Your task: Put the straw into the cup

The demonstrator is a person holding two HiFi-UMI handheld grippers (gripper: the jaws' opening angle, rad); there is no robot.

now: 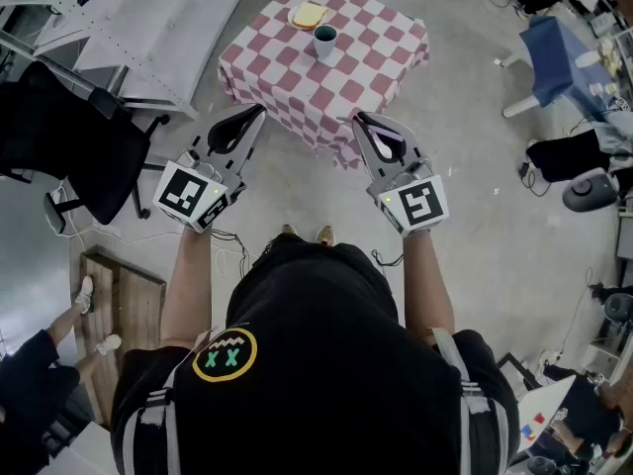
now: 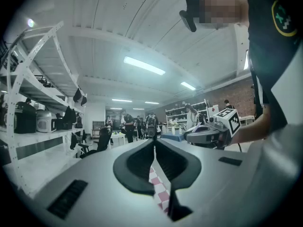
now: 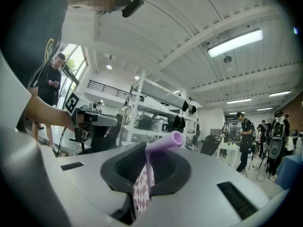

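Note:
A small table with a red-and-white checked cloth stands ahead of me on the concrete floor. On its far part stands a dark teal cup. My right gripper is held level short of the table's near edge, shut on a purple bendy straw. The straw runs up between the jaws, its bent tip pointing right. My left gripper is level beside it, jaws together with nothing between them. In the left gripper view, the right gripper appears at the right; in the right gripper view, the left gripper appears at the left.
A yellow pad-like object lies behind the cup. A black office chair and grey metal racking stand at the left. A wooden pallet and another person's feet are at lower left. A blue seat stands at the right.

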